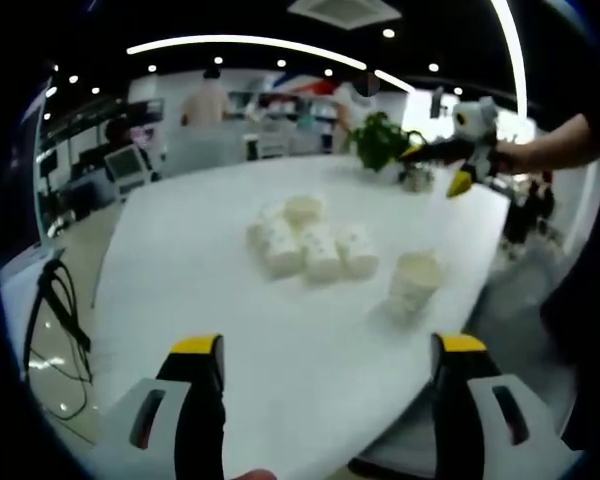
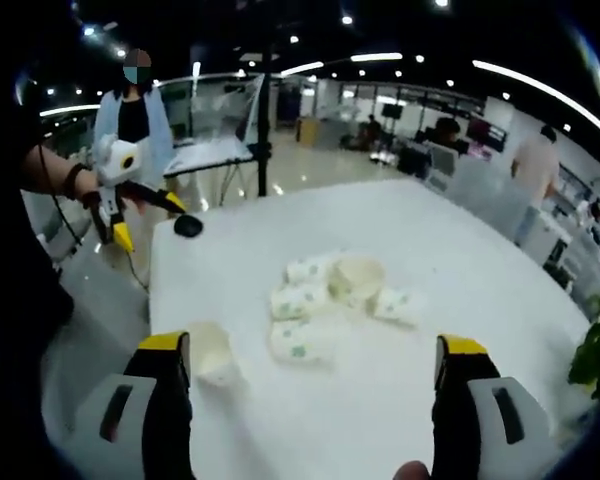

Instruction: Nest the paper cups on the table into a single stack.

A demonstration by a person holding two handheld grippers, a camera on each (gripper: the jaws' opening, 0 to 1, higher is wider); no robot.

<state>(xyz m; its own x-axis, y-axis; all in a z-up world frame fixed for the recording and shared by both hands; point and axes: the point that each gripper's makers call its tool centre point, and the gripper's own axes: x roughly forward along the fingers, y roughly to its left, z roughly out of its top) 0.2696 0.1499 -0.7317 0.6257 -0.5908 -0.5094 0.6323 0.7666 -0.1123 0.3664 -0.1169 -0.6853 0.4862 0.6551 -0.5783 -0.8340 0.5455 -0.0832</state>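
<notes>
On the white bench (image 1: 210,290), a cluster of small white paper cups (image 1: 310,245) lies tipped over near the middle. 1 upright stack of white paper cups (image 1: 415,283) stands apart near the edge. I hold my left tool (image 1: 325,360) and right tool (image 2: 315,360) above the bench, both spread wide, gripping nothing.

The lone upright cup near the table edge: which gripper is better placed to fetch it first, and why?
Probably the right gripper: the upright cup sits beside its open jaws, whereas from the left gripper it lies farther off.
</notes>
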